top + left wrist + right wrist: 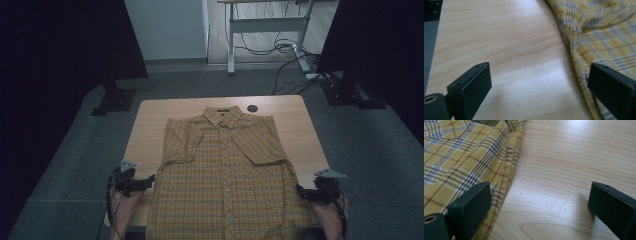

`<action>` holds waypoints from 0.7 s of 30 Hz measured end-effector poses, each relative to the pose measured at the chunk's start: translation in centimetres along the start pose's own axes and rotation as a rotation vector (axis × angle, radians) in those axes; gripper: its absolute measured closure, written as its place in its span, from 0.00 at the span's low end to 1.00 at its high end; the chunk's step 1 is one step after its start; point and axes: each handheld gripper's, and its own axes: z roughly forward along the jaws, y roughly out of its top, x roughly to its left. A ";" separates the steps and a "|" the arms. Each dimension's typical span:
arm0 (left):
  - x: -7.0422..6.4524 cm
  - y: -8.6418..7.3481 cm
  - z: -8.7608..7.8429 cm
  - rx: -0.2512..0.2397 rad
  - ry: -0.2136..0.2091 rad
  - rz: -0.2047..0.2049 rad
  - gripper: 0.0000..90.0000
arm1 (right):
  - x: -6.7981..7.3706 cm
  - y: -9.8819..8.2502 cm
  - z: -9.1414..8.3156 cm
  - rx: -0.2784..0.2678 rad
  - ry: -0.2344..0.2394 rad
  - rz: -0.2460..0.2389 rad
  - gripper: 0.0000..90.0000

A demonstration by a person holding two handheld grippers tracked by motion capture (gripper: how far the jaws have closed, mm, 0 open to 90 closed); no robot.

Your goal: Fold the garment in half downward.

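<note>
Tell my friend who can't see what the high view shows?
A yellow plaid button-up shirt lies flat, collar away, on a light wooden table. The left claw and right claw sit open at its two side edges.

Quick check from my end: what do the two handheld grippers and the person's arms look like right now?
Both are black. The left gripper and right gripper each carry a grey three-cornered plate on top and trail a black cable. Their jaws end in flat, blocky black pads with small screw holes. The forearms are bare, no sleeves visible.
</note>
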 end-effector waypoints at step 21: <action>-1.4 3.5 1.2 -0.040 -0.061 0.027 0.07 | 0.0 0.0 0.0 0.000 0.000 0.000 0.05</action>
